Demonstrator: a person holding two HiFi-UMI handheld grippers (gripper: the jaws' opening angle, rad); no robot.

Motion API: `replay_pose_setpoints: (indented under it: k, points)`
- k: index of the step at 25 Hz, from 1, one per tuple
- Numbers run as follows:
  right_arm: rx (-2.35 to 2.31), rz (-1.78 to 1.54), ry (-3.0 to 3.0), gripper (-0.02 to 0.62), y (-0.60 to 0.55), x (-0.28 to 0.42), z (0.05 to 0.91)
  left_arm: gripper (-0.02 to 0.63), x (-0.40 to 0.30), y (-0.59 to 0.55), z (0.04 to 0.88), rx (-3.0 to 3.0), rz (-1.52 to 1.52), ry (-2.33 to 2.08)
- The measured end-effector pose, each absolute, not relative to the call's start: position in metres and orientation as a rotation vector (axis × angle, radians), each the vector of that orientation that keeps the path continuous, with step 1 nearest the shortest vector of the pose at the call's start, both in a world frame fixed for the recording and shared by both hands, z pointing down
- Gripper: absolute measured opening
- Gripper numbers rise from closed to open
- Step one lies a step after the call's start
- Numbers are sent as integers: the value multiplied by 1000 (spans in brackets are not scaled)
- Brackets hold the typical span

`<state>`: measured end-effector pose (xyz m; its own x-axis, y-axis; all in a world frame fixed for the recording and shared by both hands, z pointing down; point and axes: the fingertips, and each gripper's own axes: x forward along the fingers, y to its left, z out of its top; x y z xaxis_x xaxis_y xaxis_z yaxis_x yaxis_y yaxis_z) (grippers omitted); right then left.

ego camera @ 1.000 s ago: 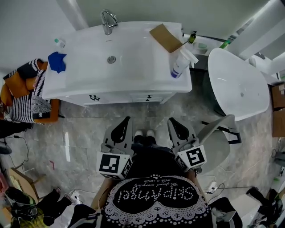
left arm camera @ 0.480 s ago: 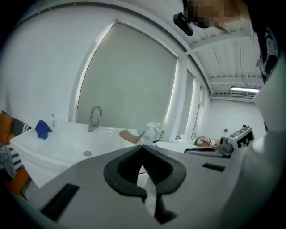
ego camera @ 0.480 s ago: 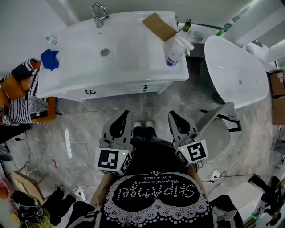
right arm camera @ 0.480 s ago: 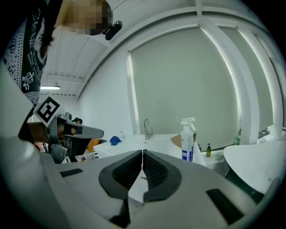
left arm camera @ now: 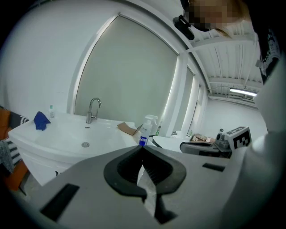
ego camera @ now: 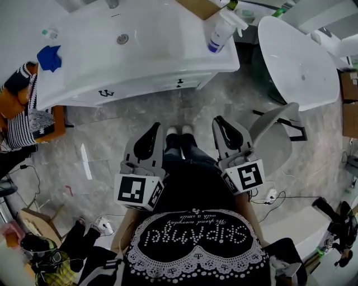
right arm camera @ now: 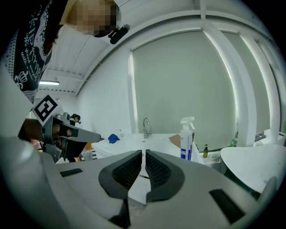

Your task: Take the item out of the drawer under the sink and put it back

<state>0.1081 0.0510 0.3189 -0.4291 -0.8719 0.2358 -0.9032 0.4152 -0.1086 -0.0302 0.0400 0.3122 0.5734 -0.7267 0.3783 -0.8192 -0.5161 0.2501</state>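
Sink (ego camera: 168,50) and bathtub (ego camera: 296,67): smooth, glossy white. Tap (left arm camera: 93,109): polished metal. Floor (ego camera: 106,145): grey veined, stone-look tiles, shiny. Rag (ego camera: 49,57): blue cloth. Cardboard (ego camera: 198,6): brown, matt. Spray bottle (ego camera: 220,34): white plastic. Left gripper (ego camera: 155,127) and right gripper (ego camera: 219,120): matt grey plastic shells, black ribbed pads (right arm camera: 127,171). Shirt (ego camera: 196,246): black cloth, beaded trim.

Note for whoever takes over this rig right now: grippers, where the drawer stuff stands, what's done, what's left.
Left gripper: shut, empty, held at the waist.
Right gripper: shut, empty, alongside it.
Drawers under the sink look closed, ahead across the floor, neither gripper near them; the item is not in view.
Done: nothing that shows.
Left: step up, open the drawer, take the item out, put it back.
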Motion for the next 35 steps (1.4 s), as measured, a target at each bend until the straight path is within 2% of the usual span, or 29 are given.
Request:
replay_pose_setpoints:
  k: [24, 25, 27, 35]
  points:
    - [1469, 410, -2438, 25, 9, 81, 411, 3, -73, 65, 345, 2211, 324, -1295]
    - [1446, 424, -2422, 31, 9, 80, 418, 3, -74, 65, 346, 2202, 326, -1300]
    - [1395, 461, -2382, 83, 8, 78, 434, 3, -76, 63, 349, 2182, 328, -1310]
    - [1359, 515, -2388, 87, -10, 75, 475, 3, -73, 55, 362, 2125, 346, -1317]
